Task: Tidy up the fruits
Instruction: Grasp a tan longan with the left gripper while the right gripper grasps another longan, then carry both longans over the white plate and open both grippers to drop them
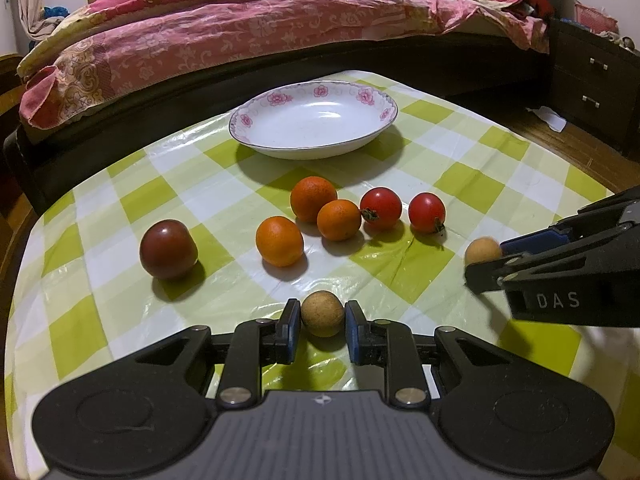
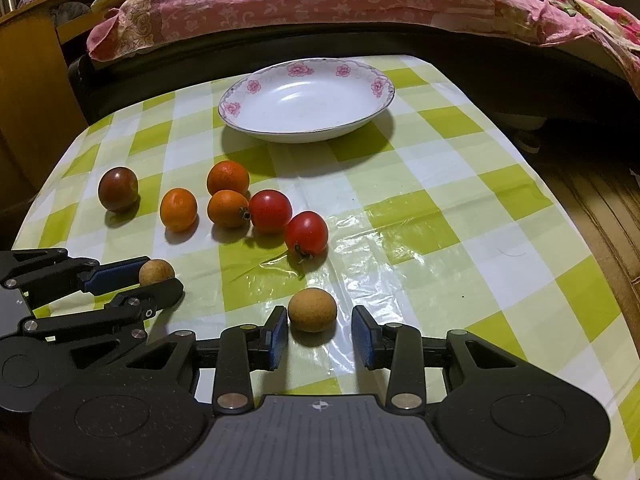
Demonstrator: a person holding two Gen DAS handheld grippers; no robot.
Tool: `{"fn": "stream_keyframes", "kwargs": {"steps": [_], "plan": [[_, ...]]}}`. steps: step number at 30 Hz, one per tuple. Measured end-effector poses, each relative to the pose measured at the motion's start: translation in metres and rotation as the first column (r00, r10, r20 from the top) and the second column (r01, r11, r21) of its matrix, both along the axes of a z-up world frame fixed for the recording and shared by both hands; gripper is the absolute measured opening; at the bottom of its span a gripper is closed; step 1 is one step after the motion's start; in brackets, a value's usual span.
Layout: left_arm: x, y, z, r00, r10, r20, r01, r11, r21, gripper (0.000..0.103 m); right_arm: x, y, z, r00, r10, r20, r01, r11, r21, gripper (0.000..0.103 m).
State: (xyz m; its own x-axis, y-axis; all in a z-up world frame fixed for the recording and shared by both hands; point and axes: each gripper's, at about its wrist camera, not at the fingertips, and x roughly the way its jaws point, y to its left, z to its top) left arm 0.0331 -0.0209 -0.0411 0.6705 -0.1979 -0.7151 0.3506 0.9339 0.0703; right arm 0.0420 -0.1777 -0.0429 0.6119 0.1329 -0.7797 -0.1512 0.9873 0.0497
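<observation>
My left gripper [image 1: 322, 314] is shut on a tan longan [image 1: 322, 313] resting on the checked tablecloth; it also shows in the right wrist view [image 2: 158, 276] with that longan [image 2: 155, 271]. My right gripper [image 2: 320, 326] is open around a second tan longan [image 2: 312, 309], with a gap on its right side; it also shows in the left wrist view [image 1: 486, 264] beside that longan [image 1: 481, 251]. Three oranges [image 1: 279, 241], two red tomatoes [image 1: 381, 207] and a dark tomato [image 1: 168, 249] lie mid-table. An empty white flowered plate [image 1: 280, 98] stands beyond them.
The table wears a green and white checked plastic cloth [image 1: 472, 184]. A bed with a pink quilt [image 1: 240, 28] runs close behind the table. A dark drawer cabinet [image 1: 592, 80] stands at the far right, over wooden floor.
</observation>
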Motion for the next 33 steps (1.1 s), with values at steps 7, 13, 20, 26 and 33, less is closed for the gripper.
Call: {"fn": "stream_keyframes", "kwargs": {"steps": [7,13,20,26,33], "plan": [[-0.002,-0.001,0.003,1.0,-0.001,0.001,0.001,1.0,0.009,0.031,-0.002,0.001,0.001,1.0,0.002,-0.003,-0.002,1.0,-0.017,0.023],[0.0,0.0,0.011,1.0,0.016,0.007,-0.016,1.0,-0.013,0.031,-0.006,0.004,0.008,1.0,0.018,0.016,-0.018,1.0,-0.001,0.022],[0.006,-0.004,0.021,1.0,0.015,0.018,-0.014,0.999,-0.029,0.031,-0.005,0.006,0.016,0.999,0.028,0.02,-0.029,0.999,0.028,0.022],[0.01,-0.01,0.027,1.0,0.003,0.026,-0.002,0.999,-0.033,0.031,-0.001,0.007,0.023,0.999,0.028,0.02,-0.029,0.998,0.064,0.022],[0.018,-0.01,0.036,0.999,0.016,0.042,-0.015,0.999,-0.038,0.031,0.005,0.009,0.033,0.999,0.034,0.036,-0.037,0.996,0.078,0.022]]}}
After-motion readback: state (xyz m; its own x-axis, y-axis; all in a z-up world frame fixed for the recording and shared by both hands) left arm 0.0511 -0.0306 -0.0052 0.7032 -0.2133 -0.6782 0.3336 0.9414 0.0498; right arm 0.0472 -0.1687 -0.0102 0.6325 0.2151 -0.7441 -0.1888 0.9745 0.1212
